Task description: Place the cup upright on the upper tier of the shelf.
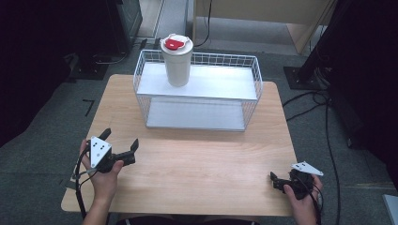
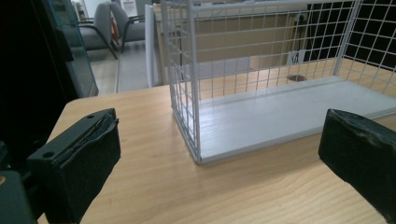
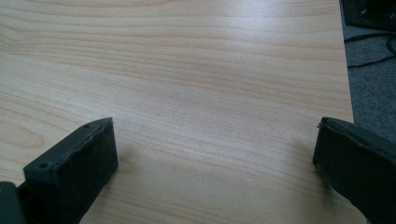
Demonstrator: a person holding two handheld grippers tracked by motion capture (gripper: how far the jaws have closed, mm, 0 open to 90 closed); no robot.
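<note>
A white tumbler (image 1: 177, 61) with a red-and-white lid stands upright on the top shelf of a white wire rack (image 1: 197, 86) at the back of the wooden table (image 1: 202, 159). My left gripper (image 1: 121, 138) is held open over the table's front left, pointing toward the rack, with nothing between its fingers. In the left gripper view the gripper (image 2: 219, 154) faces the rack's lower shelf (image 2: 285, 109) and its wire side wall (image 2: 184, 70). My right gripper (image 1: 277, 181) is open near the front right corner. In the right gripper view it (image 3: 215, 161) hovers over bare wood.
The rack's lower shelf (image 1: 195, 115) holds nothing. Grey carpet with black cables (image 1: 328, 122) lies right of the table, and the table's right edge (image 3: 348, 88) runs close to my right gripper. Dark equipment (image 1: 117, 23) stands at the back left.
</note>
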